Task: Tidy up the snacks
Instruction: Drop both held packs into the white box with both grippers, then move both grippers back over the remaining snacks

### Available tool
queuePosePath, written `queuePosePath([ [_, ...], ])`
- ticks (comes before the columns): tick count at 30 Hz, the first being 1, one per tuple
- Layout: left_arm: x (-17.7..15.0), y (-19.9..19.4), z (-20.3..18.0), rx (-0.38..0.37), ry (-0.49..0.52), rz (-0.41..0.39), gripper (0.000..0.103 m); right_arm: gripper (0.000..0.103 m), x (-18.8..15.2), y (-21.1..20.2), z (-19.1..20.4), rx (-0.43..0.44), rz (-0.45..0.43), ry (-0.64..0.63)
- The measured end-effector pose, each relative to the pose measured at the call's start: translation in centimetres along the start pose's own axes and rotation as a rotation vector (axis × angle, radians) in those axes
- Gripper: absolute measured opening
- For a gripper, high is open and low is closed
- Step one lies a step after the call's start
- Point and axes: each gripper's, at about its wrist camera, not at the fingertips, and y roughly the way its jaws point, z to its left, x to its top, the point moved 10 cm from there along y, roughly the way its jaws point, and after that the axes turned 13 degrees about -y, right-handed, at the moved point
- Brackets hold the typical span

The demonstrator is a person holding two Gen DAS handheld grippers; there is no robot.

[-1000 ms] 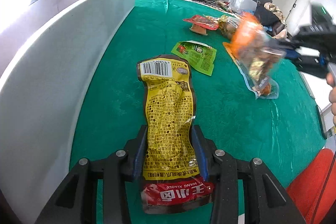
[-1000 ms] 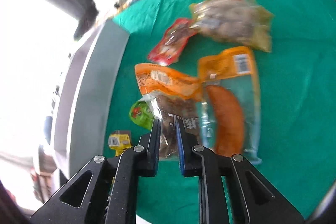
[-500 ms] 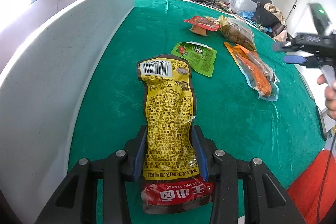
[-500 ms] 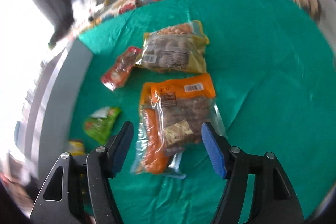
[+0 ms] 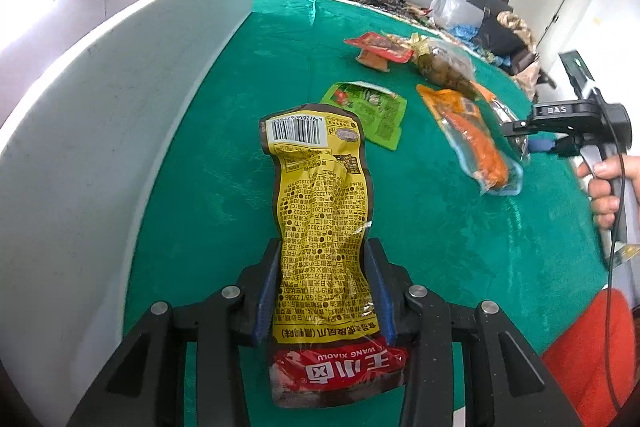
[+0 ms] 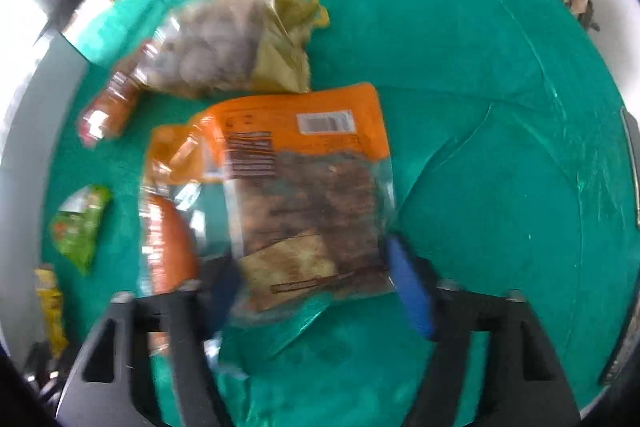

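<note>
Green-covered counter [image 5: 248,155] runs along a white wall panel [image 5: 100,115] on its left, snack packs scattered toward the far right. Left tool [image 5: 325,291] is clamped on the long yellow pouch [image 5: 320,203], which lies flat on the counter, barcode end far. Right tool [image 6: 316,291] has just been closing, its pads straddling the orange-topped pack [image 6: 304,195] without clearly pressing it; that pack overlaps a sausage pack [image 6: 168,239], with a nut bag [image 6: 224,47], green sachet [image 6: 80,223] and red packet [image 6: 108,107] farther left.
</note>
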Motion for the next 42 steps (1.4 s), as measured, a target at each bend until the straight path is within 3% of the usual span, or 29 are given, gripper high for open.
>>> queuePosePath([
  [6,0.5,-1.9,-2.2,-0.070,0.001,-0.014,0.037,0.059,-1.9,-3.6,-0.4,0.189,-0.104,0.151],
  [9,1.6,-4.2,-3.1,-0.134,-0.052,-0.030,0.038,0.059,-2.2,-6.2,0.6,0.254,-0.171,0.169],
  [14,5.5,-10.1,-0.9,-0.176,-0.168,-0.118,0.038,0.060,0.1,-10.4,9.7,0.408,-0.224,0.059],
  [18,8.6,-14.8,5.5,-0.091,-0.266,-0.219,0.038,0.060,2.2,-14.2,22.5,0.557,-0.252,-0.125],
  [20,9.9,-16.8,10.2,0.006,-0.314,-0.267,0.040,0.061,2.8,-16.0,29.8,0.642,-0.257,-0.208],
  [23,11.0,-18.4,17.3,0.183,-0.402,-0.293,0.061,0.068,3.5,-16.9,39.1,0.728,-0.235,-0.307],
  [24,11.1,-18.9,19.2,0.209,-0.433,-0.294,0.074,0.076,3.8,-16.6,41.2,0.732,-0.217,-0.331],
  [25,11.1,-19.3,20.7,0.233,-0.455,-0.300,0.079,0.078,3.8,-16.2,43.2,0.718,-0.193,-0.353],
  [28,10.6,-20.4,23.1,0.269,-0.477,-0.312,0.079,0.078,3.0,-15.7,46.4,0.716,-0.151,-0.383],
  [31,9.4,-20.8,23.3,0.273,-0.476,-0.320,0.080,0.078,2.2,-16.9,45.6,0.732,-0.188,-0.369],
  [34,9.1,-19.5,21.2,0.257,-0.440,-0.303,0.080,0.078,3.6,-16.3,42.4,0.634,-0.245,-0.373],
  [38,10.1,-17.1,13.5,0.185,-0.296,-0.283,0.081,0.078,4.1,-12.5,33.6,0.364,-0.307,-0.348],
  [42,9.2,-14.6,3.6,0.045,-0.128,-0.235,0.086,0.078,1.0,-7.8,20.9,0.104,-0.299,-0.254],
])
